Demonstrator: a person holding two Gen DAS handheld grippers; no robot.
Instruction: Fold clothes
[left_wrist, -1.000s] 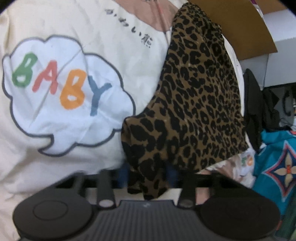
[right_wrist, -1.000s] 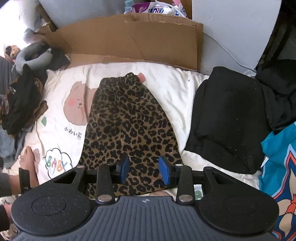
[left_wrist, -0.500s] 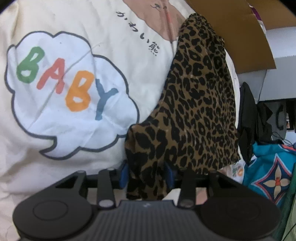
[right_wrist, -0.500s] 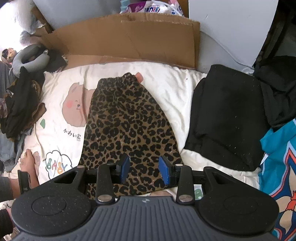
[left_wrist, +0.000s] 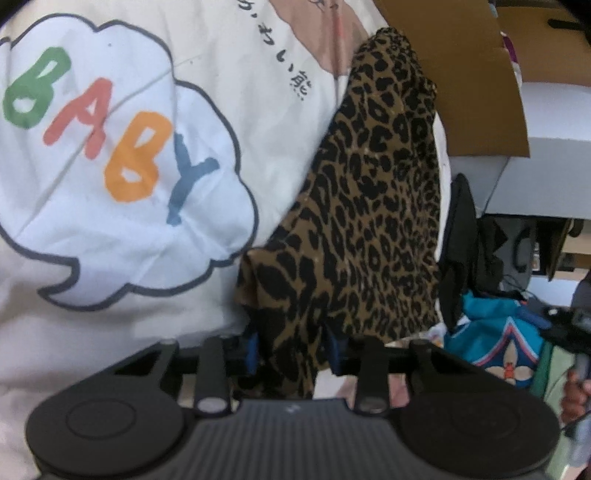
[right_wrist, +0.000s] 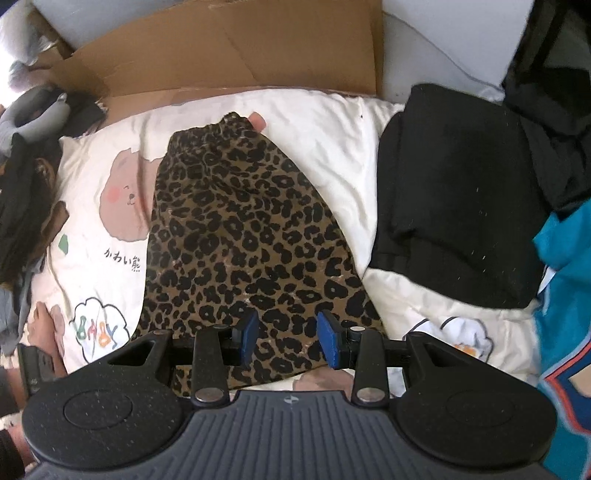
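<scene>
A leopard-print garment (right_wrist: 240, 240) lies flat on a cream printed bedsheet (right_wrist: 332, 147), with its elastic waistband at the far end. In the left wrist view, a near corner of this garment (left_wrist: 369, 221) is raised and bunched. My left gripper (left_wrist: 291, 347) is shut on that corner, and a tail of cloth droops toward the camera. My right gripper (right_wrist: 288, 336) hovers over the near hem. It is open, and the flat cloth shows between its blue pads (right_wrist: 328, 343).
A folded black garment (right_wrist: 454, 203) lies to the right of the leopard one, and a teal patterned cloth (right_wrist: 565, 277) is at the far right. Cardboard (right_wrist: 240, 48) lines the back edge. Dark clothes (right_wrist: 18, 206) are heaped at the left. A "BABY" cloud print (left_wrist: 110, 158) lies left of the held corner.
My left gripper's pads have drawn slightly closer on the leopard corner, and its view has moved nearer. My right gripper has moved in toward the hem and stays open.
</scene>
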